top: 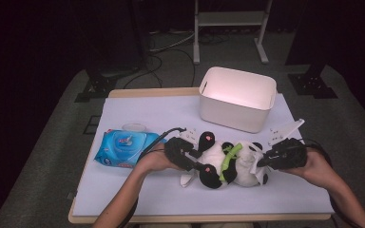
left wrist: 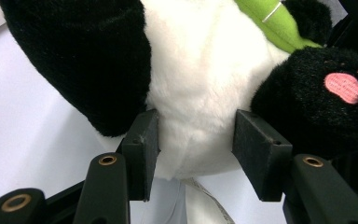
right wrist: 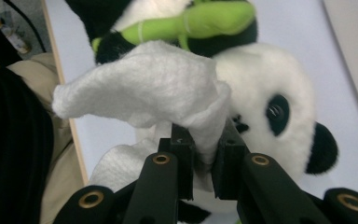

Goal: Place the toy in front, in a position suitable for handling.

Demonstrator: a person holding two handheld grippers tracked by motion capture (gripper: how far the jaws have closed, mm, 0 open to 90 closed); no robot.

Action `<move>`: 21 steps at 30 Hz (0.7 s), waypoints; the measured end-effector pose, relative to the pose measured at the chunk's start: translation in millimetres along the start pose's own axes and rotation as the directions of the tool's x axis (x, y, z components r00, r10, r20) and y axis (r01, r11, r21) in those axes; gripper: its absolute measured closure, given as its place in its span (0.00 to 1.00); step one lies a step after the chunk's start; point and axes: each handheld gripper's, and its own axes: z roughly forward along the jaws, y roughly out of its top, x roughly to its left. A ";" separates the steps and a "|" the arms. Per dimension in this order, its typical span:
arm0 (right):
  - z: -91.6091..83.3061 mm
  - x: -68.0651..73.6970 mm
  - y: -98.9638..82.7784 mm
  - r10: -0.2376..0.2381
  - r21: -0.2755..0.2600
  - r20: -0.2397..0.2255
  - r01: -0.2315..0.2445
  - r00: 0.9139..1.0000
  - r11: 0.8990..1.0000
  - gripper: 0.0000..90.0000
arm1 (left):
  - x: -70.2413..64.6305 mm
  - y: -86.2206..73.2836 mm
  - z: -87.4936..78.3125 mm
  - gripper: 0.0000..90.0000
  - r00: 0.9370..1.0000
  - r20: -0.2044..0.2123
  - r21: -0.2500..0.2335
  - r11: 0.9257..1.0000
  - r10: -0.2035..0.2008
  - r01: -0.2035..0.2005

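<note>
left gripper clamps panda belly; right gripper pinches wipe against panda's face

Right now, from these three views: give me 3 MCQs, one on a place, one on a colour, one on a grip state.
1. Where does the white bin stand relative to the panda toy?
A. Farther back on the table, behind the toy
B. At the near edge, in front of the toy
C. On top of the wipes pack

2. What colour is the wipes pack?
A. Red
B. Blue
C. Yellow

3. What does the right gripper hold?
A. Nothing, jaws wide
B. The bin's rim
C. A white wipe

Key: 1 A, the high view shows the bin beyond the toy. 2 B, the pack left of the toy is blue. 3 C, the right gripper view shows the jaws pinching the wipe against the panda's head.
</note>
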 end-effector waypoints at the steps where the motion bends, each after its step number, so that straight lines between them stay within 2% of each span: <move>1: -0.5 -1.9 -1.5 0.004 -0.002 0.004 -0.004 1.000 1.000 0.89 | 0.1 0.1 0.0 0.56 1.000 0.000 0.000 1.000 0.000 0.000; 7: 3.9 -7.5 2.6 0.008 -0.010 -0.004 -0.008 1.000 1.000 0.89 | 0.4 0.9 0.2 0.56 1.000 0.001 0.005 1.000 -0.004 0.004; 16: 20.0 -4.8 29.6 -0.051 -0.022 -0.035 0.051 0.998 0.998 0.89 | -0.9 3.0 0.7 0.56 1.000 -0.003 0.014 1.000 0.001 -0.001; 21: 23.0 -3.8 33.2 -0.059 -0.015 -0.039 0.058 0.997 0.998 0.89 | -0.8 3.1 0.5 0.56 1.000 -0.003 0.014 1.000 0.001 -0.001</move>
